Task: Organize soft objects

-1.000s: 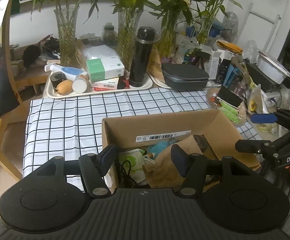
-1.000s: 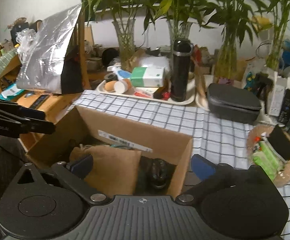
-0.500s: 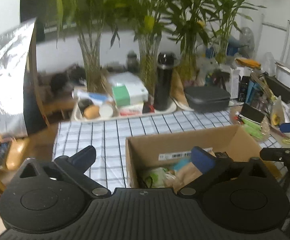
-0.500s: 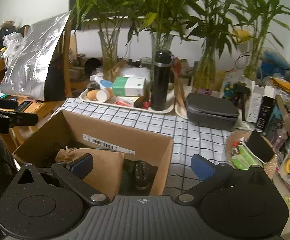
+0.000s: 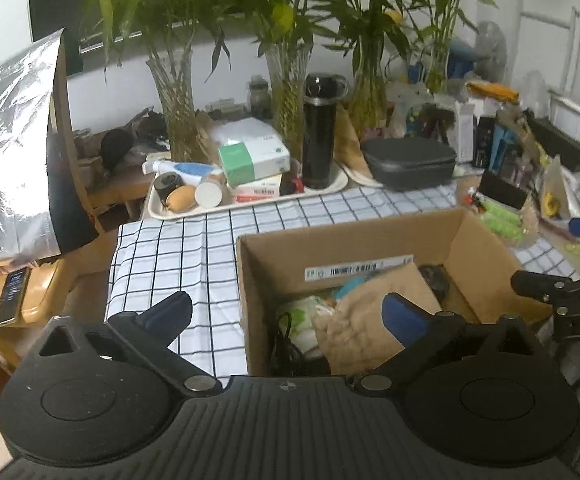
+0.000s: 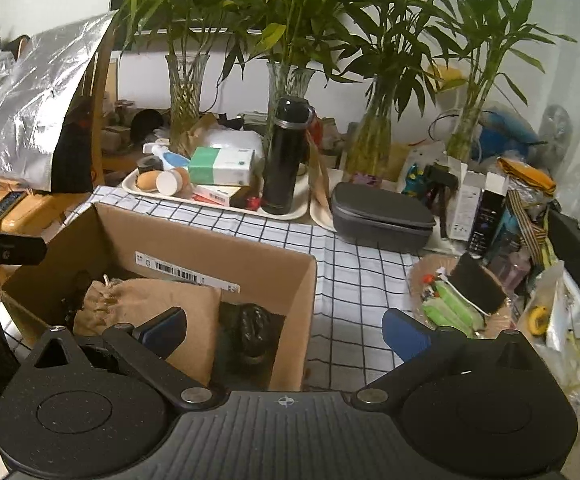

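Box: open cardboard box [image 5: 370, 240], centre right of the left view.
Pouch: tan cloth pouch [image 5: 370, 320] inside; likely light, floppy; pinch its gathered neck.
Left gripper [image 5: 285, 316]: spread wide, empty.
Right gripper [image 6: 285, 328]: wide apart, empty.

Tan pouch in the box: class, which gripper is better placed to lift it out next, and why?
Probably the left gripper: its open jaws sit over the box, one finger in front of the tan pouch. The right gripper is also open, but straddles the box's right wall.
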A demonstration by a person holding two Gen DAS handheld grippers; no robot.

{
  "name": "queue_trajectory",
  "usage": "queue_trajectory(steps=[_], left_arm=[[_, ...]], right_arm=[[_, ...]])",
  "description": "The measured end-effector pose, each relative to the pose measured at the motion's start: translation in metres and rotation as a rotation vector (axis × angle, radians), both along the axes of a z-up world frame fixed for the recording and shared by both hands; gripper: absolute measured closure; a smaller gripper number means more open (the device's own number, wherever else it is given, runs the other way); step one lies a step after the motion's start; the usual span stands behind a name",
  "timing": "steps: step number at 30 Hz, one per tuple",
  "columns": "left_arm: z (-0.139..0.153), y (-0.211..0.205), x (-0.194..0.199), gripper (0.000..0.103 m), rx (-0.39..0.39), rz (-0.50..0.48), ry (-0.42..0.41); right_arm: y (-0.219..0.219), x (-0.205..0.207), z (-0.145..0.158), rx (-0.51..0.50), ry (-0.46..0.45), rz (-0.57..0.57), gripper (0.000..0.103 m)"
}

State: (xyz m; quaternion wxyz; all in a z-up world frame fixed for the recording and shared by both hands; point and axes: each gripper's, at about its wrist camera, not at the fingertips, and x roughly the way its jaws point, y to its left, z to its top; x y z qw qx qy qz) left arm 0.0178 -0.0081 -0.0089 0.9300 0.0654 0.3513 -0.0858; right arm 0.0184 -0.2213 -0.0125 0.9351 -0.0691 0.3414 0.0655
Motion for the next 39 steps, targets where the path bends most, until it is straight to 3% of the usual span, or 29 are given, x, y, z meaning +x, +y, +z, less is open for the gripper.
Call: queue_trajectory(steps=[6,11,15,25,39], left_arm=[[0.003,-0.008,-0.007,0.000,0.019,0.003,0.026],[0.004,-0.013,-0.009,0.000,-0.001,0.000,0.050],[0.003,-0.016,-0.007,0.000,0.015,0.008,0.082],[-0.004,-0.013,0.000,0.000,-0.014,0.067,0.205],[-0.014,-0.014,0.001,0.000,-0.006,0.082,0.297]], right_arm=[[0.002,-0.012,0.003,-0.015,-0.014,-0.012,0.000],[0.001,-0.008,0.004,0.025,0.062,-0.038,0.000],[0.003,-0.005,0.002,-0.001,0.103,-0.075,0.000],[0.009,-0.001,-0.002,0.010,0.209,-0.072,0.000],[0.008,0.005,-0.005,0.016,0.309,-0.085,0.000]])
